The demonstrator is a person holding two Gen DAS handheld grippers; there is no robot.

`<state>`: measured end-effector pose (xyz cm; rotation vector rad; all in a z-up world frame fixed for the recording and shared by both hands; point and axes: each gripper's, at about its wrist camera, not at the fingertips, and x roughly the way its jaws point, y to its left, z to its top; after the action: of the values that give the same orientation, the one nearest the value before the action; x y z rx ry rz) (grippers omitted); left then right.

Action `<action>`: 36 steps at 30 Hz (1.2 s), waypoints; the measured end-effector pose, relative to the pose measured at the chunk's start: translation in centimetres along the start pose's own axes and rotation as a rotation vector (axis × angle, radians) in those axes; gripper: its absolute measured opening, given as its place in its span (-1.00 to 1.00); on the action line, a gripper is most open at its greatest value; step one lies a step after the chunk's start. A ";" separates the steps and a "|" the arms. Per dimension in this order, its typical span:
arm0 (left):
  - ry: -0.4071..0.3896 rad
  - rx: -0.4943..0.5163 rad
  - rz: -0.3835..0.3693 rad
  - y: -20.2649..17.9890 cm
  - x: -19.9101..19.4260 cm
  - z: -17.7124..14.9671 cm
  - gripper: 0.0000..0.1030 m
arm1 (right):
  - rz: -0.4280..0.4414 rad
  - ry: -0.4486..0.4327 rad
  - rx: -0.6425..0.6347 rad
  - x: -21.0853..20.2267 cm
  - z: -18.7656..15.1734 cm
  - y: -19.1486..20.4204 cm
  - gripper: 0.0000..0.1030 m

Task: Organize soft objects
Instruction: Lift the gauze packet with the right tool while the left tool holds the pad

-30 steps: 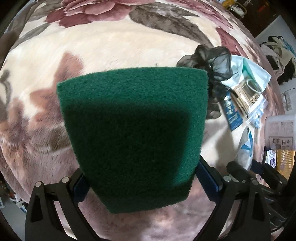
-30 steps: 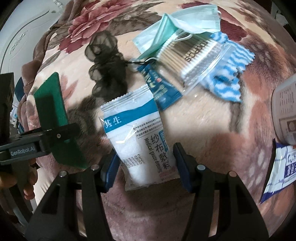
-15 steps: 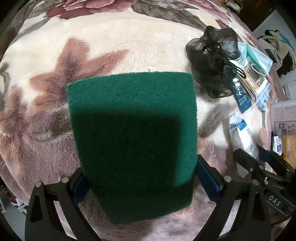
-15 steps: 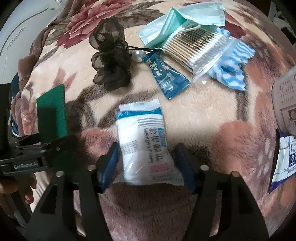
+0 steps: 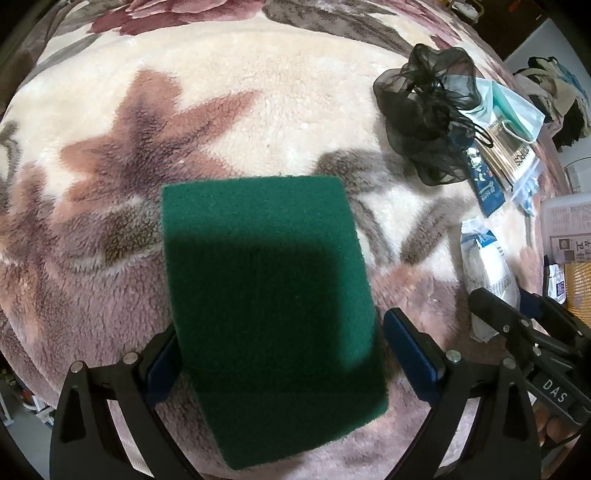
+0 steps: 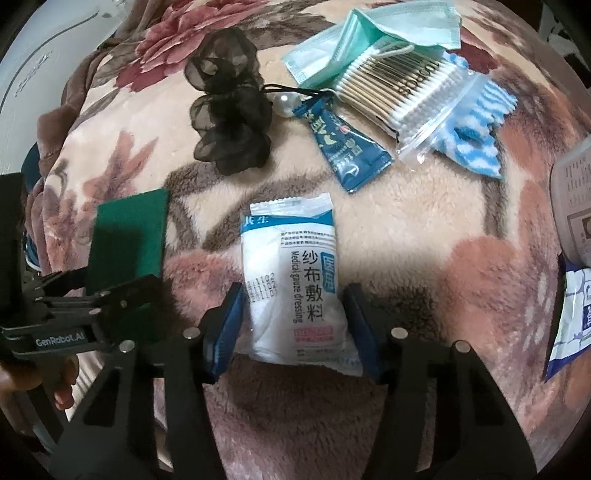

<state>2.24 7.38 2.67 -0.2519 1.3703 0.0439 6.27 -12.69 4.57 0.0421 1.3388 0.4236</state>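
A green scouring pad [image 5: 266, 295] stands between the fingers of my left gripper [image 5: 280, 339], which is shut on its lower part and holds it just above the floral blanket [image 5: 258, 92]. In the right wrist view the same pad [image 6: 129, 236] appears at the far left. A white and blue gauze dressing packet [image 6: 295, 273] lies flat on the blanket. My right gripper [image 6: 293, 299] straddles its lower half, its jaws closing, with both blue pads against the packet's sides. The left wrist view shows that packet [image 5: 487, 266] at the right edge.
Behind the packet lie a black organza scrunchie [image 6: 229, 122], a pearl hair tie [image 6: 284, 101], a dark blue sachet [image 6: 343, 147], a bag of cotton swabs [image 6: 406, 92], a green face mask [image 6: 388, 26] and a blue striped cloth [image 6: 476, 147]. A white container [image 6: 572, 206] stands at the right edge.
The gauze packet went from raised and tilted in the right jaws to lying flat between them. My left gripper carried the green pad lower and closer to the right gripper.
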 end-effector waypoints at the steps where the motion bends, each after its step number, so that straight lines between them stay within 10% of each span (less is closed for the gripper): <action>1: -0.005 0.000 0.004 -0.1 -0.2 -0.1 0.83 | 0.000 -0.001 -0.007 -0.2 -0.1 0.0 -0.01; 10: -0.039 -0.037 -0.018 1.2 -1.9 -0.7 0.25 | -0.002 -0.061 -0.020 -1.9 0.4 0.8 -0.01; 25: -0.131 -0.084 -0.318 1.2 -6.5 -1.1 0.25 | 0.016 -0.087 0.003 -2.9 -0.3 0.5 -0.01; 33: -0.093 -0.028 -0.304 -2.6 -5.1 0.8 0.10 | 0.023 -0.085 0.032 -2.9 -0.6 -0.4 -0.01; 36: -0.052 -0.034 -0.284 -2.6 -3.2 1.0 -0.35 | 0.025 -0.082 0.038 -2.8 -0.7 -0.7 -0.01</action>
<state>3.04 5.44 6.31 -0.4684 1.2717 -0.1615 5.33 -14.41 6.77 0.1073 1.2670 0.4134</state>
